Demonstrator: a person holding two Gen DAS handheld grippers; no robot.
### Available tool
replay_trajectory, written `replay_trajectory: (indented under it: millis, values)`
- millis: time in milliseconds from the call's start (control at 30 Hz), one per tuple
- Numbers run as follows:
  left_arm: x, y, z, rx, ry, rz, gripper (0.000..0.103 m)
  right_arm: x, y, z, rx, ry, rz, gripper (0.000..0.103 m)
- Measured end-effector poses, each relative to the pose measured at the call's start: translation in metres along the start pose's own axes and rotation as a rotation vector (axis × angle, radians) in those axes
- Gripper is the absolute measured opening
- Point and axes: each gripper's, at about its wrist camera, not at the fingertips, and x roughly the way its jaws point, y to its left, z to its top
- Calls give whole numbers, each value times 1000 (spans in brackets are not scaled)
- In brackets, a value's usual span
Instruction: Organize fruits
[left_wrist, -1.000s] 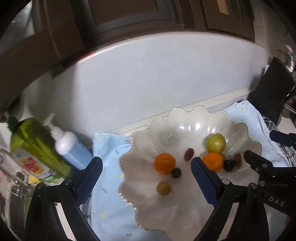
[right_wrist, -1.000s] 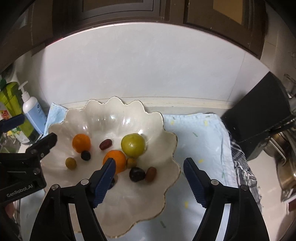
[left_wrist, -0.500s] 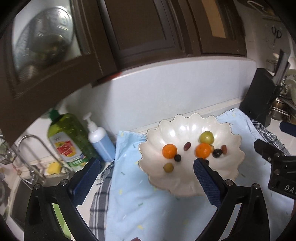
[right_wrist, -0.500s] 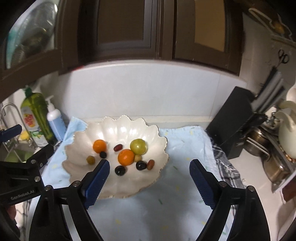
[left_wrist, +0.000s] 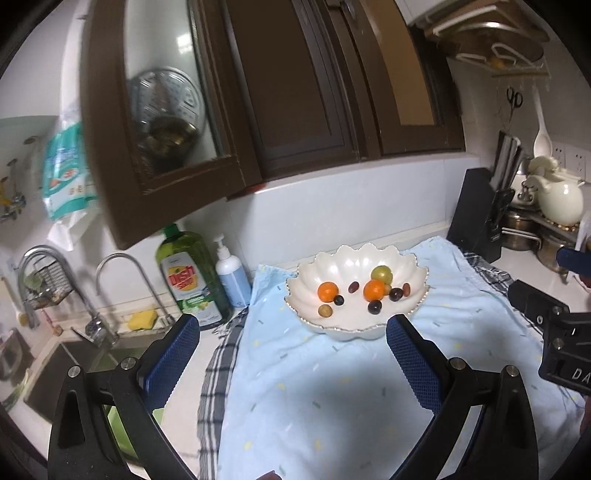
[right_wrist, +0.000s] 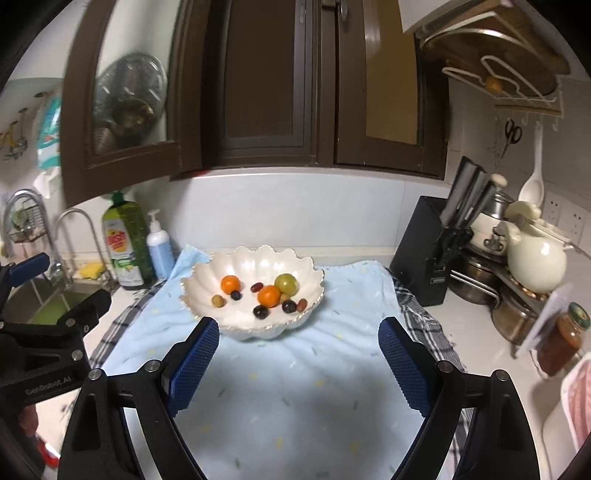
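A white scalloped bowl (left_wrist: 347, 258) (right_wrist: 258, 260) stands on a light blue cloth (left_wrist: 332, 398) (right_wrist: 295, 387). Inside lie two oranges (left_wrist: 327, 291) (right_wrist: 269, 295), a green round fruit (left_wrist: 381, 273) (right_wrist: 286, 283), and several small dark and brownish fruits (left_wrist: 374, 306) (right_wrist: 261, 312). My left gripper (left_wrist: 293, 338) hangs well back from the bowl, open and empty. My right gripper (right_wrist: 298, 338) is likewise back from the bowl, open with nothing between its blue pads. Each gripper's black body shows at the edge of the other's view.
A green dish soap bottle (left_wrist: 190, 273) and a pump bottle (left_wrist: 231, 273) stand left of the cloth, beside a sink (left_wrist: 74, 365) with taps. A black knife block (right_wrist: 428, 251), pots, a cream jug (right_wrist: 535, 254) and a jar (right_wrist: 563, 339) crowd the right. Dark cabinets hang overhead.
Both grippers have pulled back and up from the bowl, which now looks small and far. The right gripper's jaws stand wider than a second ago. The fruits have not moved.
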Motion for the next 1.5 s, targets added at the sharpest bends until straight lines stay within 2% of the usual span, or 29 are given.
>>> replay_trajectory:
  millis: [167, 400, 700, 967, 1500]
  values:
    - [-53, 0, -18, -21, -28, 16, 103, -45, 3, -20, -9, -35, -6, 89]
    - [-116, 3, -43, -33, -46, -4, 103, -103, 8, -46, -1, -65, 8, 89]
    - [-169, 7, -57, -25, -67, -28, 103, -159, 12, -68, 23, -95, -6, 89]
    - [-195, 4, -64, -13, -86, -35, 103, -186, 10, -81, 31, -99, 2, 89]
    - [-207, -7, -66, -8, -85, -75, 103, -206, -2, -89, 30, -104, -23, 89]
